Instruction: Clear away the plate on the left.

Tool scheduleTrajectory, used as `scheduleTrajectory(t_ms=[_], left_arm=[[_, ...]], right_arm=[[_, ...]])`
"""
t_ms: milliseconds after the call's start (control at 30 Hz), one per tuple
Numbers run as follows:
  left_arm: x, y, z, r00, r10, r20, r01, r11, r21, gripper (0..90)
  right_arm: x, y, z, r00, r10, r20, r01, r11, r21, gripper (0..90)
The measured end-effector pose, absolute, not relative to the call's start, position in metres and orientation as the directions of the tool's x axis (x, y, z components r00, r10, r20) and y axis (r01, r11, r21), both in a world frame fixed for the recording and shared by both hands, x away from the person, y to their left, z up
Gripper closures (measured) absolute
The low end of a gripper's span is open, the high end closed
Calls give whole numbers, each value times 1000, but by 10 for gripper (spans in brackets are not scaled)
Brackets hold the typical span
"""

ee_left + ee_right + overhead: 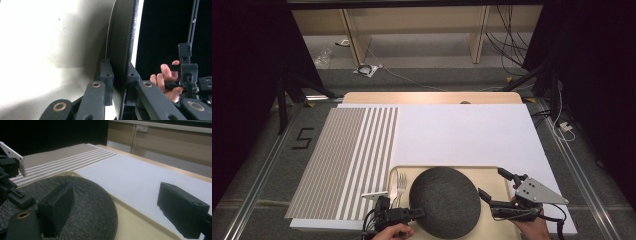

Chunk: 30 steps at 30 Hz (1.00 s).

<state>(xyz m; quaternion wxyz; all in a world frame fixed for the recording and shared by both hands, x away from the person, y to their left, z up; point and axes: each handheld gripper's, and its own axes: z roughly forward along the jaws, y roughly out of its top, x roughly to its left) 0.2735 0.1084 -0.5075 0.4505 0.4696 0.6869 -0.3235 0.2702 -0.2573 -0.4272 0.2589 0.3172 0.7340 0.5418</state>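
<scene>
High view: a dark round mat is seen lying on a cream tray at the near edge of the white surface; a fork is laid just left of it on the tray; the left gripper is clamped on the mat's left rim; the right gripper is held at the mat's right side with its jaws apart. Left gripper view: the mat's edge is pinched between the two jaws. Right gripper view: the jaws are spread wide, one jaw above the mat, nothing gripped.
</scene>
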Motion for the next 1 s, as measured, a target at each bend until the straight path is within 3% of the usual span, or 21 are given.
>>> scheduleTrajectory(t_ms=[1000], left_arm=[[276, 103, -511, -126, 407, -905, 956, 293, -1, 829]], right_arm=[[271, -256, -428, -669, 742, -39, 184, 216, 959, 153]])
